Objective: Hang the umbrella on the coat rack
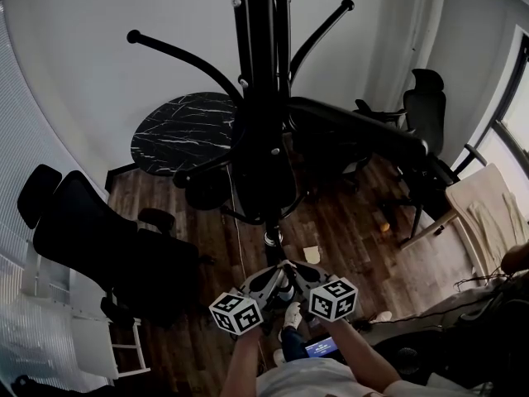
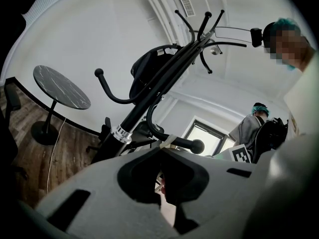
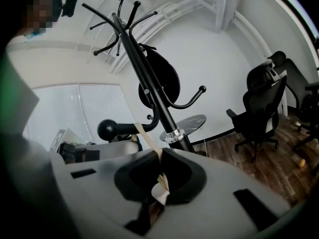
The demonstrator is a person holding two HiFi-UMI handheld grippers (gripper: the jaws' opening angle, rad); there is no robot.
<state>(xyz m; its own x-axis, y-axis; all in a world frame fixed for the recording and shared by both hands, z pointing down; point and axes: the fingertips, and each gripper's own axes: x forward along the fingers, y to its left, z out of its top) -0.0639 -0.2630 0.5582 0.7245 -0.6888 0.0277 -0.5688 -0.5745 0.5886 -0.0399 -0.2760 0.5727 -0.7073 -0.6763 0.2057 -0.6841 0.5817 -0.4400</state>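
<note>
The black coat rack point(image 1: 266, 98) stands in front of me with curved, ball-tipped hooks. A black bundle point(image 3: 160, 77) hangs on its pole; I cannot tell whether it is the umbrella. A thin beige strap point(image 3: 145, 133) runs from a low hook point(image 3: 107, 130) down into the jaws of my right gripper point(image 3: 160, 154), which is shut on it. My left gripper point(image 2: 162, 151) is shut too, with the same beige strap point(image 2: 168, 140) at its jaw tips, just under that hook point(image 2: 195, 146). In the head view both grippers, left point(image 1: 271, 284) and right point(image 1: 301, 275), meet at the pole's lower part.
A round black marble table point(image 1: 186, 131) stands behind the rack on the left. Black office chairs sit at the left point(image 1: 99, 246) and the right point(image 3: 261, 106). A long dark desk point(image 1: 364, 131) reaches right. Another person point(image 2: 251, 128) stands by a window.
</note>
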